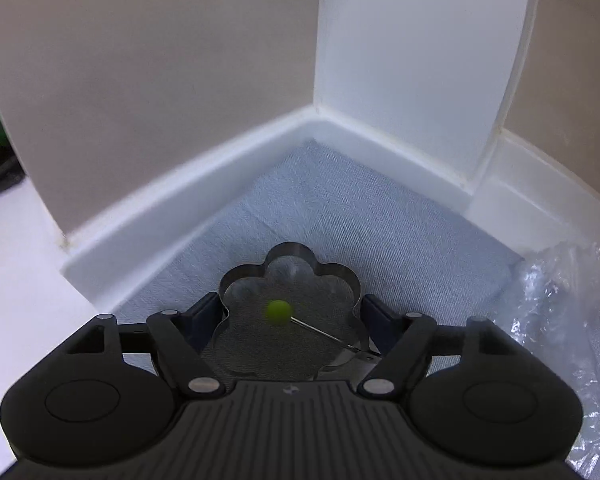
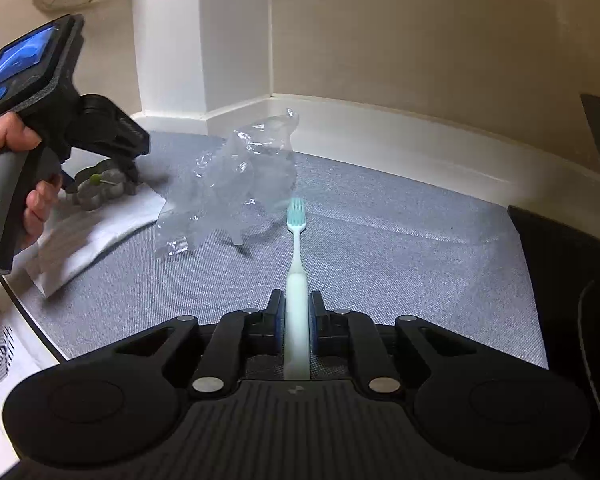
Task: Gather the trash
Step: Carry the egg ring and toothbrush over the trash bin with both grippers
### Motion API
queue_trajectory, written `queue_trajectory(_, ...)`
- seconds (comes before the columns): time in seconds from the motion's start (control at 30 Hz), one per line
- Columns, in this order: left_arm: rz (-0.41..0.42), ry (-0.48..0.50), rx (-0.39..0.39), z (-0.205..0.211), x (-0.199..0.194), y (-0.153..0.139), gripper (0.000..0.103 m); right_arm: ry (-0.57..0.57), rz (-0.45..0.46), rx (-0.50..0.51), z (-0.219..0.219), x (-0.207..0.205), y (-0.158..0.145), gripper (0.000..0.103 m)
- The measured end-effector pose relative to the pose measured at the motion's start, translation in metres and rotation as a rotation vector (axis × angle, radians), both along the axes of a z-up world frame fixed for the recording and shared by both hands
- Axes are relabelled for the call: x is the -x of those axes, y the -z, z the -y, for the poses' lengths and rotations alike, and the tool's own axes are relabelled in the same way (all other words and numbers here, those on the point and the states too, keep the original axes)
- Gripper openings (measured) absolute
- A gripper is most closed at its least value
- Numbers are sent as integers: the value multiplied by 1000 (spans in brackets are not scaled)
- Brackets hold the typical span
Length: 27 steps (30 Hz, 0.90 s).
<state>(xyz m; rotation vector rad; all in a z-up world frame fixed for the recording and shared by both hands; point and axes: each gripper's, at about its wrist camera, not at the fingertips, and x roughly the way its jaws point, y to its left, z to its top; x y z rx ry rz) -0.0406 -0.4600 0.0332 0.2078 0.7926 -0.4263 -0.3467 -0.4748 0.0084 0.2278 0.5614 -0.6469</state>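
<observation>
Beige walls (image 2: 420, 32) fill the upper frame, edged below by a white skirting board (image 1: 188, 196). A white pillar (image 1: 400, 60) stands at upper right. Blue-grey carpet (image 2: 400, 240) covers the centre; dark furniture (image 2: 580, 264), perhaps a chair, sits at far right.

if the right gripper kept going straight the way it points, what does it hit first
Probably the crumpled clear plastic bag. The right gripper is shut on a toothbrush whose bristled head leads, nearly at the bag's near edge. Depth is unclear, so the head could meet the grey carpet first.
</observation>
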Motion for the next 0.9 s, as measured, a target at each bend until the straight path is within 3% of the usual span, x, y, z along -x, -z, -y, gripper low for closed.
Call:
queue_trajectory(0.3, 95, 30, 97, -67, 42, -61, 80, 59, 70, 10, 1, 13, -3, 13)
queue_trajectory(0.47, 184, 57, 81, -126, 87, -83, 80, 81, 139, 27, 3, 21, -11, 13)
queue_trajectory(0.63, 268, 50, 34, -218, 153, -97, 80, 100, 205, 72, 0, 27, -16, 13)
queue_trajectory(0.9, 372, -119, -40, -375, 252, -85, 80, 72, 246, 114, -11, 31, -23, 13)
